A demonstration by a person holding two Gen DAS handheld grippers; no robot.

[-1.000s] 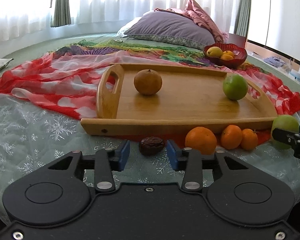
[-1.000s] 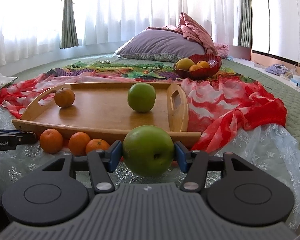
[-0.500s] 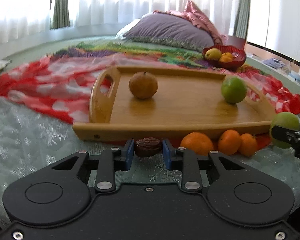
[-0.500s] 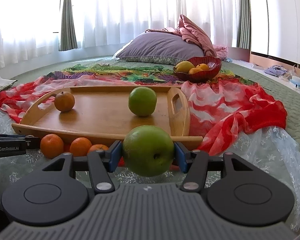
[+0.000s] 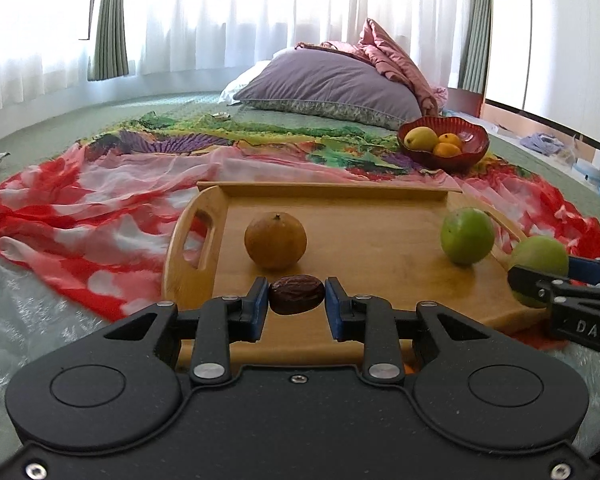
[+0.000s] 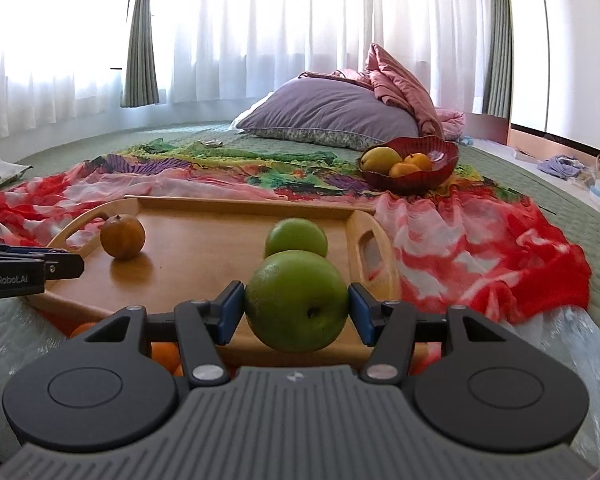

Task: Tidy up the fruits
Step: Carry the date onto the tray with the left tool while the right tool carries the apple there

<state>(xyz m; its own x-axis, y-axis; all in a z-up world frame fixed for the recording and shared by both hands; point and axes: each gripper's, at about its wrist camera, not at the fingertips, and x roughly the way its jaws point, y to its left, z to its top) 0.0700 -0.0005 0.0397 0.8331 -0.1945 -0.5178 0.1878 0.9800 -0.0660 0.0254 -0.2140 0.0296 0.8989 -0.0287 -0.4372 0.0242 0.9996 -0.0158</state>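
The left gripper [image 5: 296, 300] is pinching a dark wrinkled date [image 5: 296, 299], the right gripper [image 6: 296, 307] a round green apple [image 6: 296, 302]; both should be lowering gently onto the wooden handled tray [image 5: 380, 216], apart from its fruits.

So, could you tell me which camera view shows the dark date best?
The left wrist view: the date sits centred and close between the left gripper pads. The right wrist view shows only that gripper's tip at its left edge, not the date.

Sheer white curtains [image 6: 300, 32] glow behind a purple pillow [image 6: 332, 114].
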